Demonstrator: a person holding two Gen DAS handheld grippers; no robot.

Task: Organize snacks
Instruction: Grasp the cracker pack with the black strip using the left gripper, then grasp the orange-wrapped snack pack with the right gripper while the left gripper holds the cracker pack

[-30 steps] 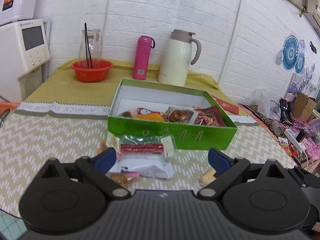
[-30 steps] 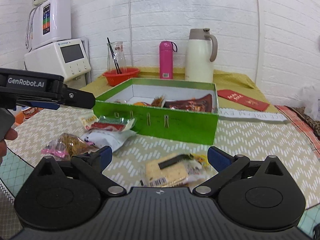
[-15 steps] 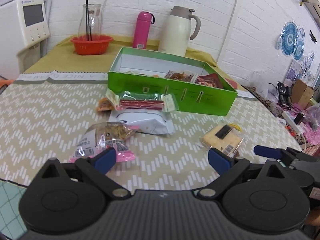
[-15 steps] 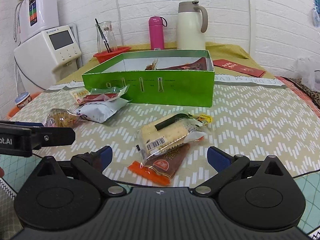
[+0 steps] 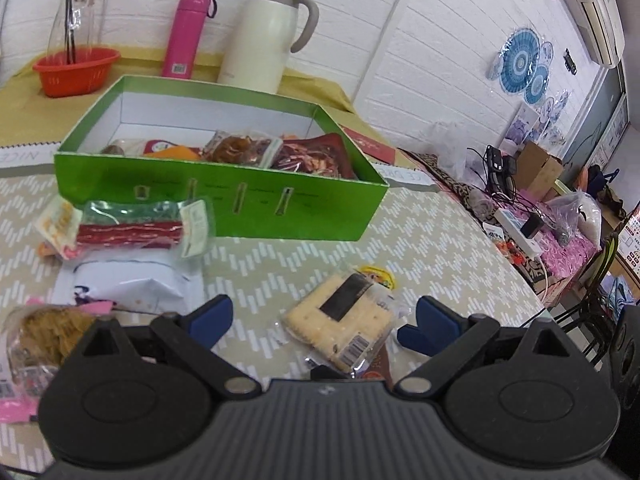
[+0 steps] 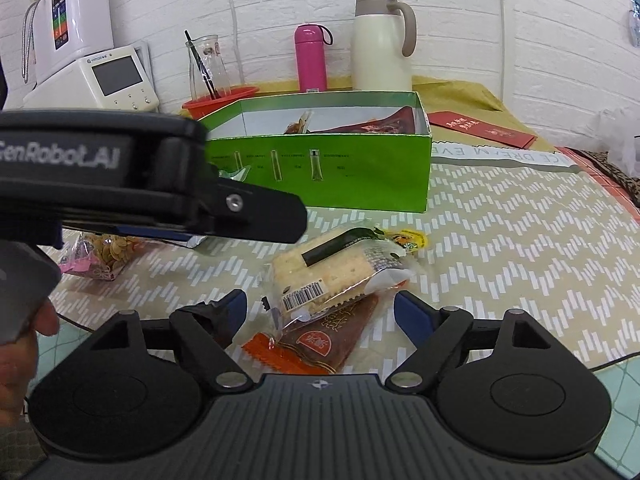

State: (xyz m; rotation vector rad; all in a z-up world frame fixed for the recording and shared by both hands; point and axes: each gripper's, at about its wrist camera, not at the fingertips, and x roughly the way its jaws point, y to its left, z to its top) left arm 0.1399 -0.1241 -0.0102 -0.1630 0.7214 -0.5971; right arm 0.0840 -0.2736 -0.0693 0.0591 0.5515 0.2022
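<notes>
1. I have the green box (image 5: 224, 200) standing open on the zigzag tablecloth (image 6: 500, 248), with several packets already lying inside along its near wall, so sorting is part done.
2. Loose snacks are left in front of it: a white pouch (image 5: 132, 280) with a red-and-green packet (image 5: 132, 224) resting on it to the left, and a seed bag (image 6: 108, 252) nearest my left side.
3. The step in hand, as I judge it, is picking up the cracker packet (image 6: 340, 268), which lies on top of a brown-and-orange sachet (image 6: 320, 344) just ahead of both tools.
4. My right gripper (image 6: 320, 312) is spread wide and empty, its fingers either side of the cracker packet's near end, not touching it.
5. My left gripper (image 5: 320, 318) is likewise wide open, holding nothing, aimed at the same packet.
6. Next I should commit one tool only, lower it, and close on the cracker packet alone so the sachet stays behind, then carry it over the box wall.
</notes>
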